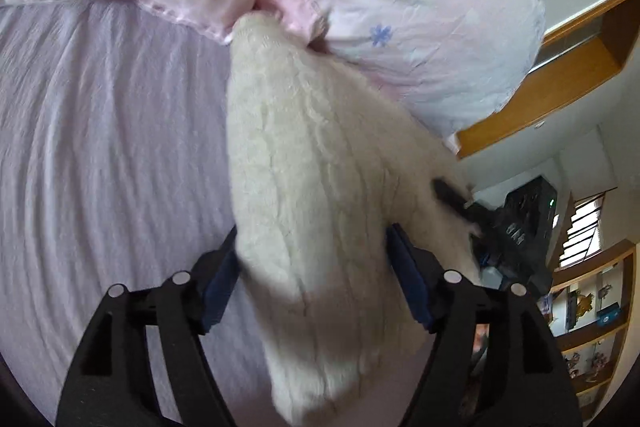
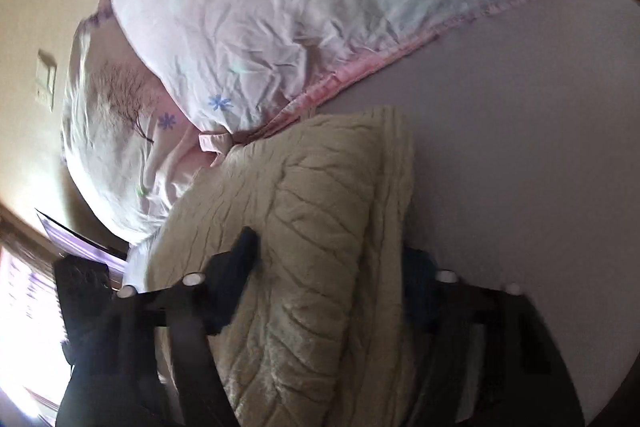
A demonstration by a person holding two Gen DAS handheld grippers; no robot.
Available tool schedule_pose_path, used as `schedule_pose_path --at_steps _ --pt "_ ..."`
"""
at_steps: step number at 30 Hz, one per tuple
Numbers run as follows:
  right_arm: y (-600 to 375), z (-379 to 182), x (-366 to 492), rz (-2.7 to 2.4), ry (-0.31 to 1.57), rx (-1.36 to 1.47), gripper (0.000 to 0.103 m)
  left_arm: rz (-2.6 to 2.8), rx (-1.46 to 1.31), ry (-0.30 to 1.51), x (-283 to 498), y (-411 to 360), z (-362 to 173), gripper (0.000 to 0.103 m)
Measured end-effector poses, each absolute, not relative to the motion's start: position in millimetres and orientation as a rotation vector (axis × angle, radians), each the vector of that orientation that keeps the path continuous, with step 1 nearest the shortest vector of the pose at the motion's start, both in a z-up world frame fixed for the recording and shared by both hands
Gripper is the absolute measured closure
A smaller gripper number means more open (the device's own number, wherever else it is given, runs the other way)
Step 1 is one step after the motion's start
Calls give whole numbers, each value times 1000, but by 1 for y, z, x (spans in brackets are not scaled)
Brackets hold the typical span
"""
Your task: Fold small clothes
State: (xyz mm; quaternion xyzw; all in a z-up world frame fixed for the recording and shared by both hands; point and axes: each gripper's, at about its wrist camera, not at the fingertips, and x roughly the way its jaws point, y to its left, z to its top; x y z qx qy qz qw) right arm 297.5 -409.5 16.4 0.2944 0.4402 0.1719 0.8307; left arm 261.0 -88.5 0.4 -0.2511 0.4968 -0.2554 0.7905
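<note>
A cream fleece garment (image 1: 316,187), thick and nubbly with stitched ribs running along it, hangs bunched between the two tools above a bed. In the left wrist view the left gripper (image 1: 314,263) has its black fingers standing on either side of a fat fold of the fleece, the blue pads (image 1: 408,279) pressing against the fabric, so it is clamped on the garment. To the right in that view, the right gripper (image 1: 454,197) bites into the far edge of the same cloth.

The right wrist view shows the garment (image 2: 312,227) as a quilted, leaf-veined surface, soft and slightly shiny, folded over itself into a rounded hump. The right gripper (image 2: 332,259) has one dark finger (image 2: 240,259) on the left of the fold and the other partly hidden behind the fabric on the right; it grips the fleece between them.

Beneath lies a pale lilac bedsheet (image 1: 100,131), finely wrinkled into parallel ripples. Behind the garment sits a plump pillow (image 1: 420,11) in crinkled pink cotton printed with small blue and green flowers, edged by a pink ruffled seam (image 2: 360,71). Wooden shelves (image 1: 576,59) show at the right edge of the left wrist view.
</note>
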Motion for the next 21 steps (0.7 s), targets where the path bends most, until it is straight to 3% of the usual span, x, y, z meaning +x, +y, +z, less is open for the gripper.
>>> schedule_pose_path --at_steps 3,6,11,13,16,19,21 --pt "-408 19 294 434 886 673 62 -614 -581 1066 262 -74 2 65" --pt "-394 26 287 607 839 736 66 -673 -560 1022 243 -40 22 67" --pt "-299 26 282 776 954 519 66 -532 -437 901 188 41 42 63" --pt "-270 22 284 734 993 397 48 -464 -406 918 184 57 32 58" --pt "-284 34 278 626 941 412 32 -457 -462 881 173 73 22 52" --pt "-316 53 263 531 820 517 28 -447 -407 842 169 72 27 45" --pt "-309 57 259 544 840 490 28 -451 -388 844 170 68 27 41"
